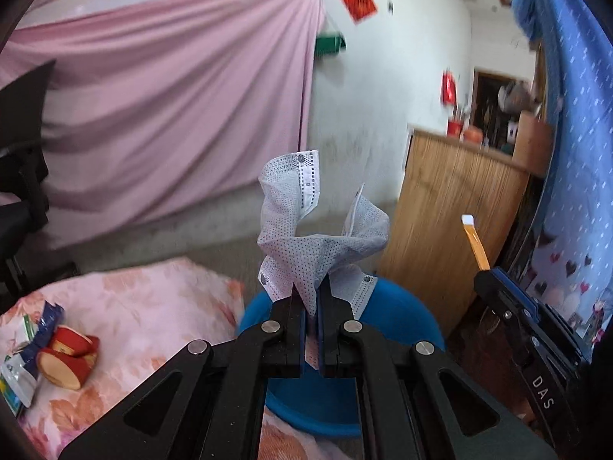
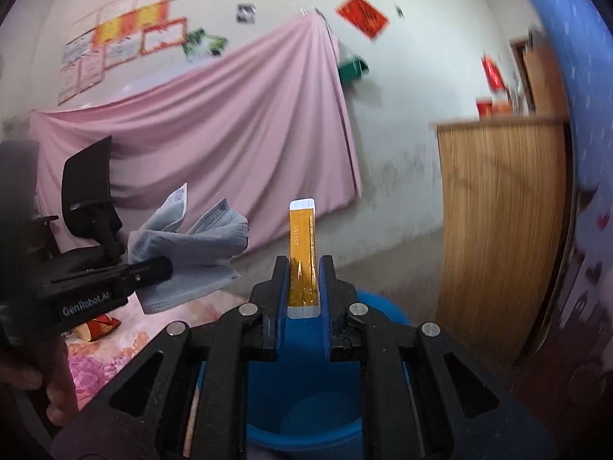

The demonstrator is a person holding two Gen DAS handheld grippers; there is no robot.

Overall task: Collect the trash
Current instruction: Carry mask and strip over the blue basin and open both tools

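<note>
A: Where are the grippers?
B: Left gripper (image 1: 310,299) clamps a crumpled face mask (image 1: 306,230); right gripper (image 2: 302,280) pinches an upright orange sachet (image 2: 302,245), printed "250205". Both are above a blue bin (image 2: 306,414).
A: Surroundings?
B: Floral worktop (image 1: 153,306), pink sheet (image 1: 172,107) on the wall; "GenRobot.AI" on the left gripper

A home: pink sheet (image 2: 214,122) draping the wall, wooden cabinet (image 2: 498,222), floral bedding (image 1: 145,306).

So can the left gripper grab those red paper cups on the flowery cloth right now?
Probably not yet. The left gripper has its jaws shut on a crumpled face mask, so it has no free grip. The red paper cups lie uncovered off to its left, so once the mask is dropped, the way looks clear.
</note>
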